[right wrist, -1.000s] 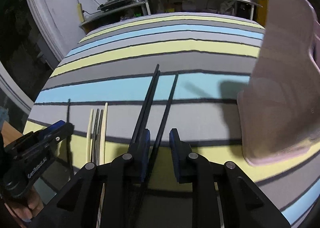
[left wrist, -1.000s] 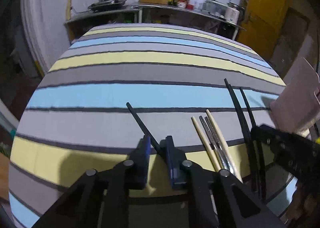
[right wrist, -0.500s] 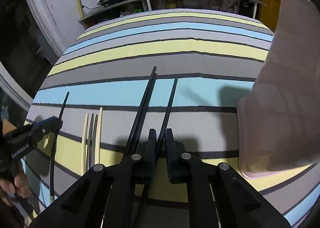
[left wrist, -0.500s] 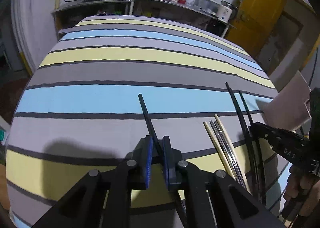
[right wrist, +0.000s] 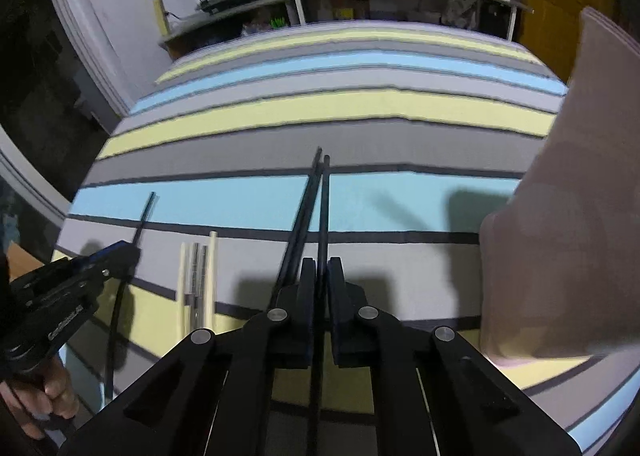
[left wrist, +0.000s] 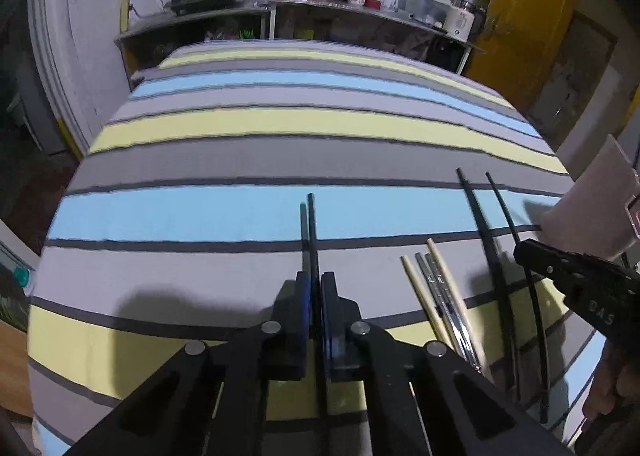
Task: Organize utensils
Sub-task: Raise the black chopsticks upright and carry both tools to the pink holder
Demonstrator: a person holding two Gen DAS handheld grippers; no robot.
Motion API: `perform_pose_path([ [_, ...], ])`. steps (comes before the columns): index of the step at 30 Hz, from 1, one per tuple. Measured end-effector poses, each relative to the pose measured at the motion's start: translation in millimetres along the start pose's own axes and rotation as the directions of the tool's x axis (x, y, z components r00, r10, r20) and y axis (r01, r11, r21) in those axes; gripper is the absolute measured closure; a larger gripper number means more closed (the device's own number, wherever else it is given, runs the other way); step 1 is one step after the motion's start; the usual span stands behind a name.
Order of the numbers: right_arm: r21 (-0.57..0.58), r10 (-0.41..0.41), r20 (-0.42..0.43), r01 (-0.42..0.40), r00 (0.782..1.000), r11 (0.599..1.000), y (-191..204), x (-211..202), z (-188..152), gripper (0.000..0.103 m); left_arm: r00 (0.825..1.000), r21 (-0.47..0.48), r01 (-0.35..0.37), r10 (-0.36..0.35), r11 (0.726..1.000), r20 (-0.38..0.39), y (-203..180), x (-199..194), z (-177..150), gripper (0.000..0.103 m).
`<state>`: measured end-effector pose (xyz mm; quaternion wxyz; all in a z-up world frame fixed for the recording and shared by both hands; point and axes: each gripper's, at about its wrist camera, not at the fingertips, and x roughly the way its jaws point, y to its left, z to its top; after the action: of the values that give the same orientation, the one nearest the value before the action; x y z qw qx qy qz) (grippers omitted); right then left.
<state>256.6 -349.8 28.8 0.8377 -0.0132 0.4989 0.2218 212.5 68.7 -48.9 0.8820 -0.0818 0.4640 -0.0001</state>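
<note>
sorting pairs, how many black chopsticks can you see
4: one pinched in the left gripper, black chopstick; one in the right gripper, stick; two lying together just left of it. None seem hidden.

Wide striped tablecloth lies open ahead and to the left; a pink holder walls the right edge; pale and metal chopsticks lie between the grippers.
</note>
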Motion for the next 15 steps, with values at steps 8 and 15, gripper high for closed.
perform_pose_path([
  [8, -0.022, 0.055, 0.11, -0.053, 0.992, 0.998, 8.6, -59.0, -8.1, 0.097, 0.991, 0.026, 0.093, -0.095, 0.995, 0.09, -10.8, -59.5, 3.2, 0.098],
  [15, -0.026, 0.085, 0.199, -0.082, 0.976, 0.996, 9.3, -115.0, -18.0, 0.097, 0.973, 0.059, 0.159, -0.167, 0.986, 0.16, -20.2, -117.4, 8.2, 0.098],
])
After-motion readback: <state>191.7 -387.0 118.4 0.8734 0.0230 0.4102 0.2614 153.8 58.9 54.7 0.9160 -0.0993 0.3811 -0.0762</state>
